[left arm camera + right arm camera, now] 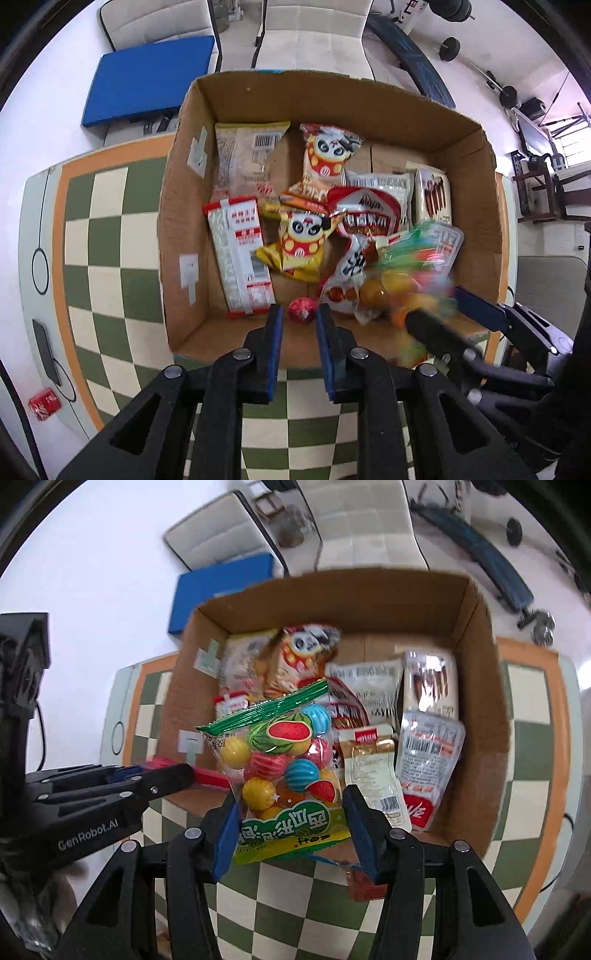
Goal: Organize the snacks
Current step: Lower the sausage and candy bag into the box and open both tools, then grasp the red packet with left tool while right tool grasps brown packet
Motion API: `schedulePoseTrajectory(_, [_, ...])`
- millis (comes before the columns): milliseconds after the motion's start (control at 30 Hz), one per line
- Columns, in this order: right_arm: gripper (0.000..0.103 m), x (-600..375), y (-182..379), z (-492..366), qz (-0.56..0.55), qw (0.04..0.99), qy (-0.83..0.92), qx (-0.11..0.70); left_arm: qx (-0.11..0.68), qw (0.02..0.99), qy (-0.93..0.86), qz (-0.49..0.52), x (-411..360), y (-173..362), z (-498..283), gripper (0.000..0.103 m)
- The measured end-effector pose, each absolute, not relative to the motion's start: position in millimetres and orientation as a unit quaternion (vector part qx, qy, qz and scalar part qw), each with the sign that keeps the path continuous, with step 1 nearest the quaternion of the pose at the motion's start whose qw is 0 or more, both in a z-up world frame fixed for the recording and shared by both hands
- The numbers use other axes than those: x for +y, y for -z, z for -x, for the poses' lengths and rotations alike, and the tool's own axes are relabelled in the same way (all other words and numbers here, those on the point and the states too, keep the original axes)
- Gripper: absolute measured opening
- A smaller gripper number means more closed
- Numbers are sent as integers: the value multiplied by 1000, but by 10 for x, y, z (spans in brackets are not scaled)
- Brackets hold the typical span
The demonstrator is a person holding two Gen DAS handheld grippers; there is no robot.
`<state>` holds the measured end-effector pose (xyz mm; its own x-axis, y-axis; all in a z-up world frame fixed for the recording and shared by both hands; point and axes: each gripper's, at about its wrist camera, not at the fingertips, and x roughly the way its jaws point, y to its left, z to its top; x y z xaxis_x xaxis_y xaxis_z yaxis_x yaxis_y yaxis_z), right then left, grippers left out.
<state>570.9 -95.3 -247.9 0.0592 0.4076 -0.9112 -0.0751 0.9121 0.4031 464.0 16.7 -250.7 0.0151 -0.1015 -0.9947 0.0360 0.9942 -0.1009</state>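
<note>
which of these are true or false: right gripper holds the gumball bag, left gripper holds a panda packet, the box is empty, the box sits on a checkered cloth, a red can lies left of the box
1. The right gripper holds the gumball bag. True.
2. The left gripper holds a panda packet. False: its jaws stand nearly shut around a small red wrapped candy, and the yellow panda packet lies loose in the box.
3. The cardboard box is empty. False: several snack packets lie in it.
4. The box sits on a green and cream checkered cloth. True.
5. A red can lies left of the box in the left wrist view. True.
</note>
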Motion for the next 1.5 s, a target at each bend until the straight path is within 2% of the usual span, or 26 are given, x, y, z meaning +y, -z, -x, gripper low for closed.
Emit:
schedulePoseTrajectory(100, [87, -966, 2537, -5747, -126, 717, -159, 666, 694, 718, 44, 34, 202, 2478, -4688, 19])
schedulePoseTrajectory(133, [87, -967, 2532, -5745, -127, 719, -160, 665, 692, 720, 42, 36, 220, 2463, -4700, 22])
schedulePoseTrajectory(200, [87, -994, 2499, -5748, -128, 723, -156, 661, 686, 724, 45, 49, 251, 2433, -4716, 45])
schedulePoseTrajectory(233, [87, -999, 2484, -5753, -129, 724, -156, 660, 684, 726, 46, 53, 267, 2422, -4719, 50])
schedulePoseTrajectory(300, [88, -1024, 2450, -5735, -127, 727, -153, 658, 681, 728, 51, 61, 290, 2402, -4707, 68])
schedulePoseTrajectory(367, [89, -1064, 2411, -5723, -125, 731, -148, 654, 678, 730, 54, 65, 304, 2381, -4680, 74])
schedulePoseTrajectory(733, [91, -1529, 2246, -5211, -171, 748, -98, 633, 616, 783, -31, 81, 680, 2172, -3952, 75])
schedulePoseTrajectory(833, [91, -1807, 2395, -4911, -237, 732, -62, 636, 623, 772, -60, 108, 895, 2362, -3703, 75])
schedulePoseTrajectory(1000, [91, -2147, 3017, -4465, -346, 659, 6, 668, 667, 724, -76, 157, 1127, 2979, -3503, 75])
schedulePoseTrajectory(1233, [91, -1989, 3607, -4390, -337, 637, 63, 690, 688, 695, -95, 187, 1248, 3417, -3436, 75])
schedulePoseTrajectory(1500, [87, -1850, 3855, -4380, -328, 653, 165, 662, 689, 682, -109, 219, 1324, 3719, -3641, 75])
